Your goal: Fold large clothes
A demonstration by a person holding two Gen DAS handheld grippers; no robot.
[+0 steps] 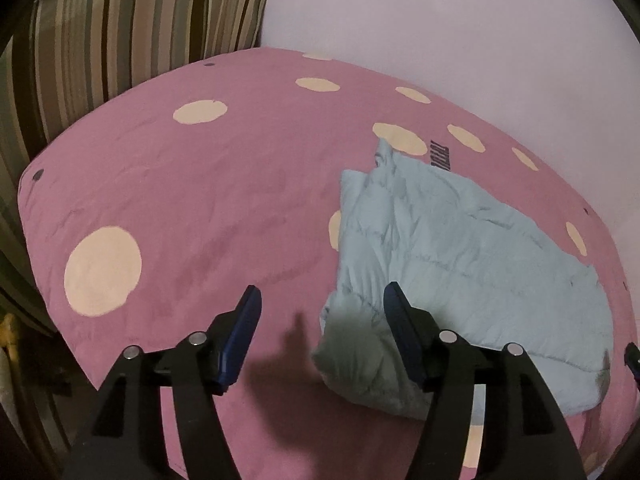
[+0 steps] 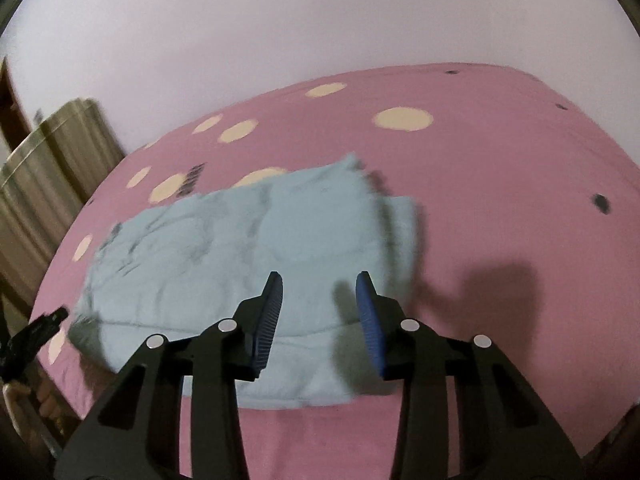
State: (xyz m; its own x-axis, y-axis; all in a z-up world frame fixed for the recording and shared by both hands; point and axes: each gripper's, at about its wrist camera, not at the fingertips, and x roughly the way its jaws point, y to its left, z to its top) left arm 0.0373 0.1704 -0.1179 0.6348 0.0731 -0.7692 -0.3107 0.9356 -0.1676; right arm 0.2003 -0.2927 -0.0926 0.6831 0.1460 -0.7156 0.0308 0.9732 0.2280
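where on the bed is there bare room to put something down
Bare sheet lies between the striped cushion and the folded blue garment, and in the right wrist view beyond the garment's right edge. The garment's side by the wall is crowded.

In the left wrist view the folded garment (image 1: 460, 264) lies on the bed (image 1: 208, 200), right of centre, with a striped cushion (image 1: 132, 40) at upper left. The left tongs (image 1: 322, 300) hang above the bed at the garment's near left corner.
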